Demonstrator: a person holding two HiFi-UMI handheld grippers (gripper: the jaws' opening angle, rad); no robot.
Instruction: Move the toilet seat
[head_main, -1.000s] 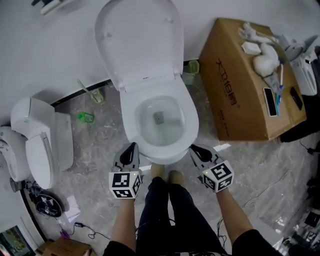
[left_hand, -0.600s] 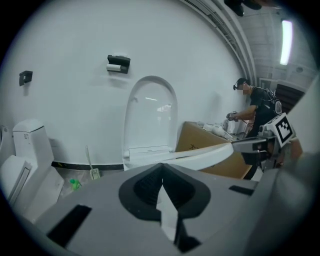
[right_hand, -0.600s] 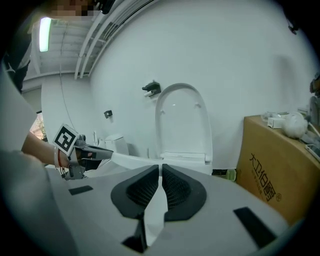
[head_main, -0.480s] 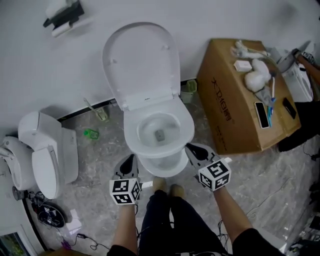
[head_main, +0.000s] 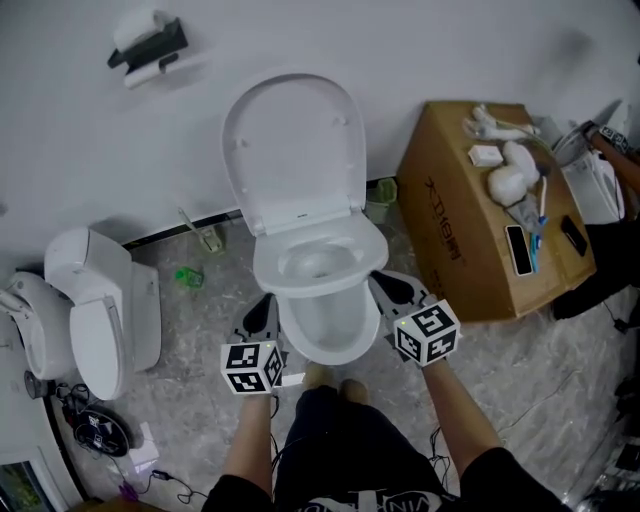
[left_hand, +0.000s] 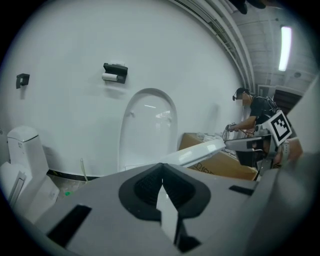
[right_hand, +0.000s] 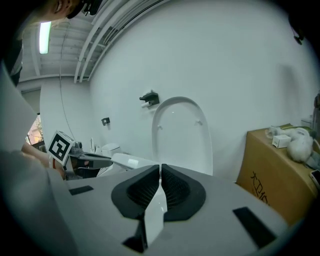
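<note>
Grey left gripper, right gripper, b/w cubes; black trousers

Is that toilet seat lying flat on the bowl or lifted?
Lifted partway. The toilet seat hangs above the bowl, its front sides pinched by the left hand-held gripper and right hand-held gripper.

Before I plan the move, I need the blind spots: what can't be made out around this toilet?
Toilet seat underside: head view, faces away from the camera.
Toilet's foot: head view, hidden beneath the bowl and the person's legs.
Small items on the cardboard box: head view, too small to identify.
Second toilet: head view, cut by the left edge.
</note>
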